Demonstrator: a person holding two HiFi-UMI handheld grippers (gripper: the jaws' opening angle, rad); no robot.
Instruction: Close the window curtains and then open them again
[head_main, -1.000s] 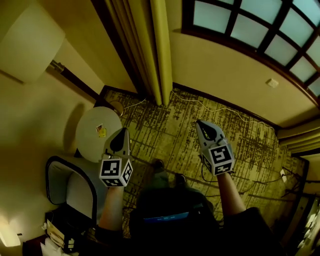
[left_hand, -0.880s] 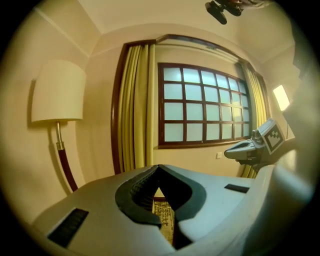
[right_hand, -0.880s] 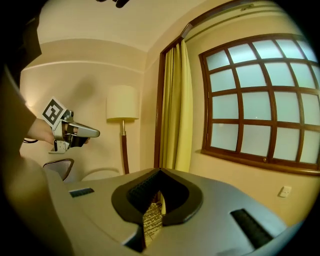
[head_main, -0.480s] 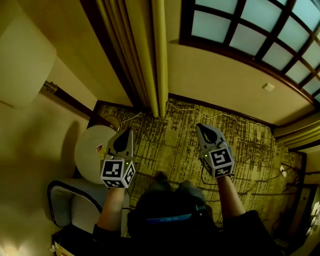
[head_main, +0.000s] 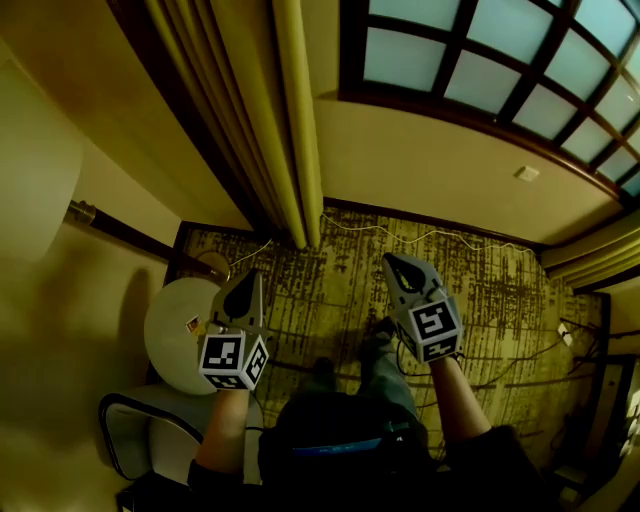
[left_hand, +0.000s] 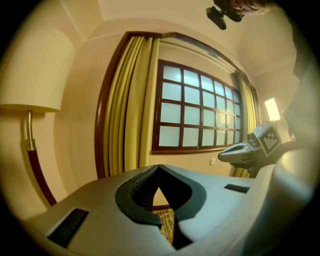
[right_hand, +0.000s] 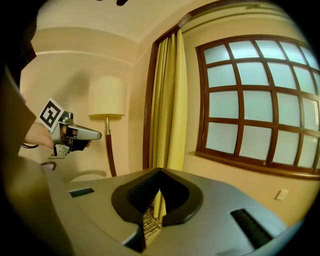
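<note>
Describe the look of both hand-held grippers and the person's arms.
Both the left hand-held gripper and right hand-held gripper are grey, tapering wedge-shaped shells with black ribbed pads inside the jaws. Each carries a white cube printed with black square markers at its rear. The forearms are bare below dark sleeves.

Light: staying dim and warm; pale daylight is glowing through the window (head_main: 405, 58), a lamp (right_hand: 107, 97) is shining.
Shadows: darkening the carpet (head_main: 330, 290) by the person.
Edges: bending strongly; both gripper views are vignetting black.
</note>
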